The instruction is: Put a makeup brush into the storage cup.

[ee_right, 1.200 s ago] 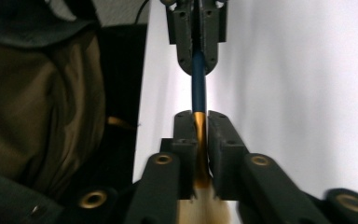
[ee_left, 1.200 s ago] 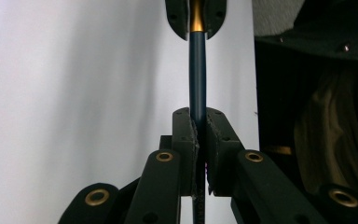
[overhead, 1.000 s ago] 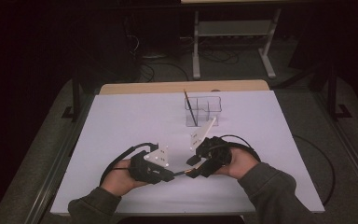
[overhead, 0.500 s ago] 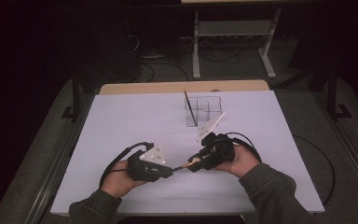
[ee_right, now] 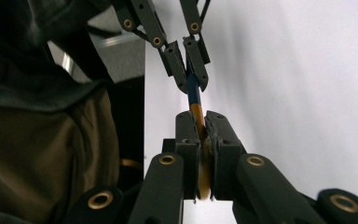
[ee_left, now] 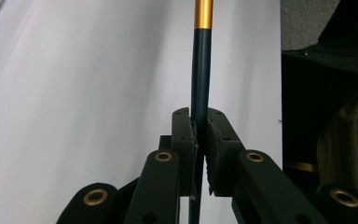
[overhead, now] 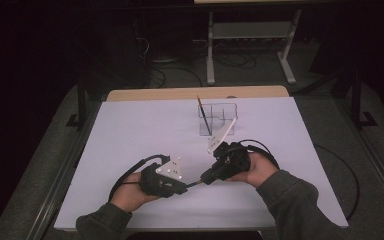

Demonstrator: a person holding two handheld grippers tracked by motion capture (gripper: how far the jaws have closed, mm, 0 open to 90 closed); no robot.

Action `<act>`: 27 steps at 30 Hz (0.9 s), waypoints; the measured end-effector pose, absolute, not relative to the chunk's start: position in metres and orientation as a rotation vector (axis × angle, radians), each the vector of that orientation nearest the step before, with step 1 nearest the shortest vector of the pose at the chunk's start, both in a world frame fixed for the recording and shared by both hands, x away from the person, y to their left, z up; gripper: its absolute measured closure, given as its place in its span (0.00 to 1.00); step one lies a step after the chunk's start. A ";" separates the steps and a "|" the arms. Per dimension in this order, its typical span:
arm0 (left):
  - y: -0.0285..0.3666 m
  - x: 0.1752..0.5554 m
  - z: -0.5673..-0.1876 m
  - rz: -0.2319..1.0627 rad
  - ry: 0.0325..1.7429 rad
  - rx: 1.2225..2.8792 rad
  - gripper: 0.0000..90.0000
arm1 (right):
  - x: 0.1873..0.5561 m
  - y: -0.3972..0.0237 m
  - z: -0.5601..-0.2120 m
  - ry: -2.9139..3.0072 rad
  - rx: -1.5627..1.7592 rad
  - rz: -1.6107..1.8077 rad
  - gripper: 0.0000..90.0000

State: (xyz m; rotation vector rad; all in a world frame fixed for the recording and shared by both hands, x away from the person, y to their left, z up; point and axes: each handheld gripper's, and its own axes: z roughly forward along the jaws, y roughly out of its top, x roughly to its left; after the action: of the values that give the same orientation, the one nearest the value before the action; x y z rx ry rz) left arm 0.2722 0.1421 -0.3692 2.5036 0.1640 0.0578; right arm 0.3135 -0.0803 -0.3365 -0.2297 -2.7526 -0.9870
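Note:
A slim brush (overhead: 194, 183) with a dark blue handle (ee_left: 201, 65) and a gold ferrule spans the short gap between my two grippers, low over the white table (overhead: 130, 130). My left gripper (overhead: 185, 187) (ee_left: 199, 122) is shut on the blue handle. My right gripper (overhead: 203, 179) (ee_right: 200, 122) faces it; its jaws have just been closing and now press on the brush's orange-gold end (ee_right: 196, 111). In the right gripper view the left gripper (ee_right: 189, 70) grips the handle straight ahead.
A clear compartmented holder (overhead: 219, 120) stands at the table's back middle with another thin brush (overhead: 203, 114) upright in it. Cables trail from both grippers across the table. The person's sleeves come in at the table's front edge.
The right gripper's jaws have closed on the brush's end. Both hands have stayed in about the same place.

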 end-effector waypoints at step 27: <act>0.147 0.278 -0.359 0.007 0.270 2.359 0.93 | 0.308 -0.075 -0.313 -2.843 -0.175 -1.114 0.67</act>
State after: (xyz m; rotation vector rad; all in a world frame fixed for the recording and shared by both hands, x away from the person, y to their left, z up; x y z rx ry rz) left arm 0.2783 0.1471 -0.3586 2.3593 0.2702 0.0067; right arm 0.3081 -0.0753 -0.3126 -0.1749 -2.8431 -1.1135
